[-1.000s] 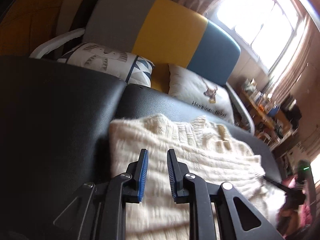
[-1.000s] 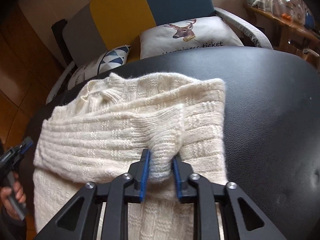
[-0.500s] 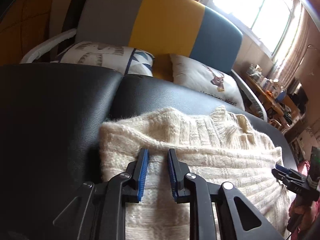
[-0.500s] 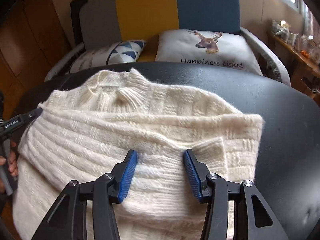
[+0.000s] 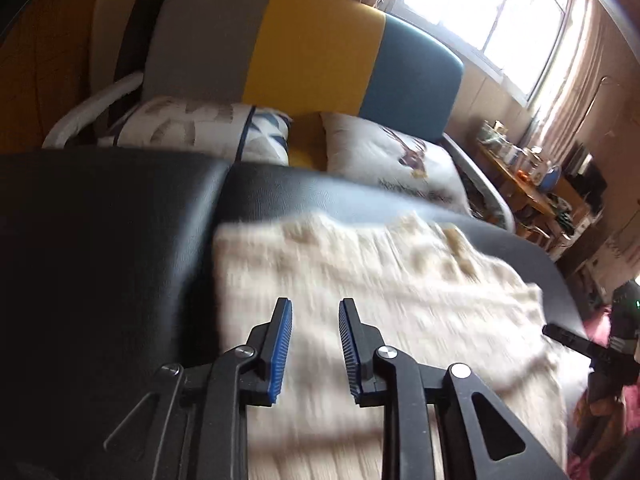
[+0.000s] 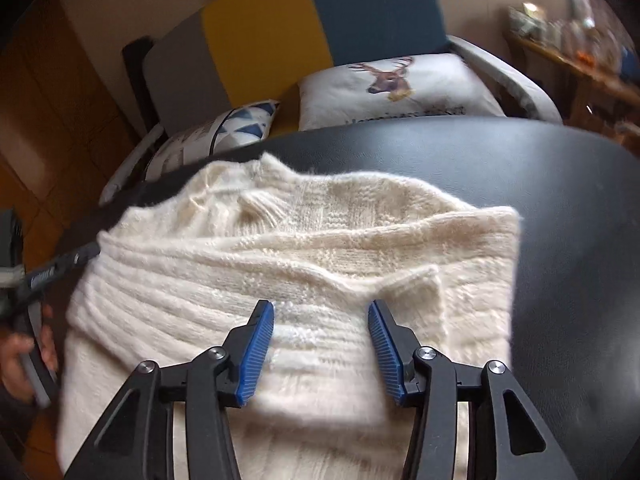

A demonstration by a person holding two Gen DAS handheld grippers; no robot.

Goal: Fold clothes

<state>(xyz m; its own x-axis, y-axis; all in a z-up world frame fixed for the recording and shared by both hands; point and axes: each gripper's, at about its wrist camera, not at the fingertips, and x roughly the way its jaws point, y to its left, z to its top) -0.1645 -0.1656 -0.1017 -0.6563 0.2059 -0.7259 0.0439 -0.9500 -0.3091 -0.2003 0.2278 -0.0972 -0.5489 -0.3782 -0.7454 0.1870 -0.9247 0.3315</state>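
- Fingers [image 5: 285, 344] of my left gripper [image 5: 315, 346] stand a little apart and are opening, with nothing pinched; they hang just above the cream sweater [image 5: 360, 280], near its left edge, so I read this as a let-go after laying the fold down.
- From that left wrist view, which is blurred, the sweater lies flat on the black padded surface [image 5: 120, 240], collar toward the far side, where a sofa [image 5: 312, 48] with cushions stands behind. My right gripper shows at the far right edge, beside the sweater's right side.
- On the right wrist view, my right gripper [image 6: 321, 340] has its fingers [image 6: 256, 344] spread wide and opening, clear of the knit. A sleeve [image 6: 400, 288] lies folded across the body just ahead of them, placed there, I judge, to square the garment before the next fold.
- At the left edge there, a hand [image 6: 20, 360] carries the left gripper next to the sweater.
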